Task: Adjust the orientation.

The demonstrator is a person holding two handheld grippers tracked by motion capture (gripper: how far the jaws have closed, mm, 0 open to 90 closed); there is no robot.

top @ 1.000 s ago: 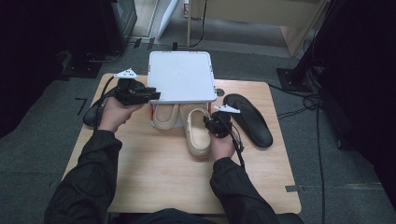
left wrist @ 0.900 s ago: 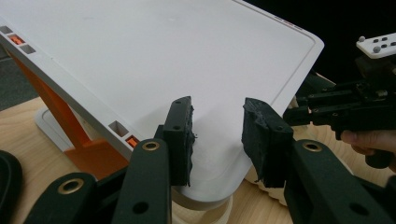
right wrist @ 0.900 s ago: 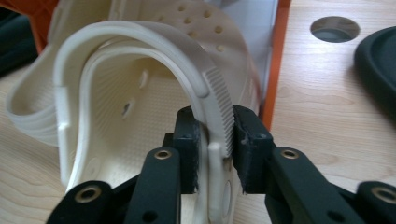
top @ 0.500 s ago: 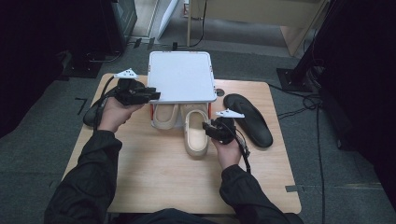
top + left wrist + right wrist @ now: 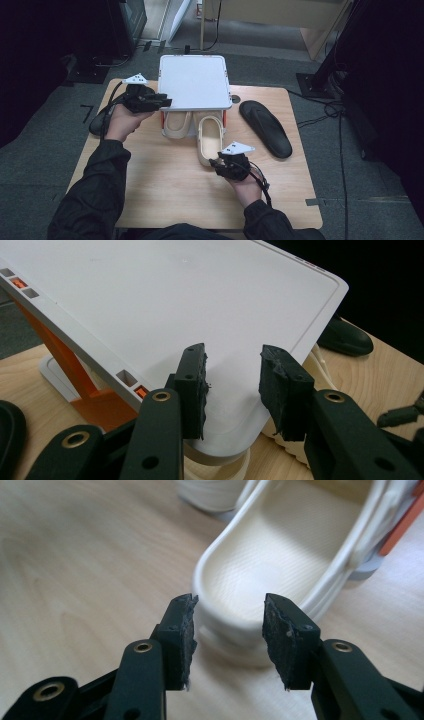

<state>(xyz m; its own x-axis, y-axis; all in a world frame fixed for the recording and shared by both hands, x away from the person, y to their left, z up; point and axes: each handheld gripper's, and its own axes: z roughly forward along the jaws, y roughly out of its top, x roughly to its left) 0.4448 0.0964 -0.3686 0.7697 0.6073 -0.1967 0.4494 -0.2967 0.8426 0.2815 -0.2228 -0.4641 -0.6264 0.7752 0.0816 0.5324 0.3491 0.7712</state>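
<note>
A light wooden table (image 5: 165, 185) with rounded corners stands on grey carpet, with dark equipment and cable runs in the shadowed room around it and a pale wooden cabinet at the far side. Near the far edge of the table sits a white shoe rack (image 5: 192, 82) on orange uprights, its flat top tilted in the left gripper view. Under the rack a cream clog (image 5: 176, 124) is tucked at the left, and a second cream clog (image 5: 209, 140) lies beside it, toe under the rack and heel sticking out toward the person. A black slipper (image 5: 265, 127) lies on the wood to the right of the rack, well apart from the clogs, and another dark shoe (image 5: 97, 122) sits at the table's left edge behind the left hand. The left gripper (image 5: 232, 385) is at the rack's near left corner, its jaws spread on either side of the corner of the top (no pad visibly presses on the panel). The right gripper (image 5: 227, 640) hovers low just behind the protruding clog's heel, its jaws having just been opening; they stand apart with the heel rim just in front of the gap and nothing gripped.
</note>
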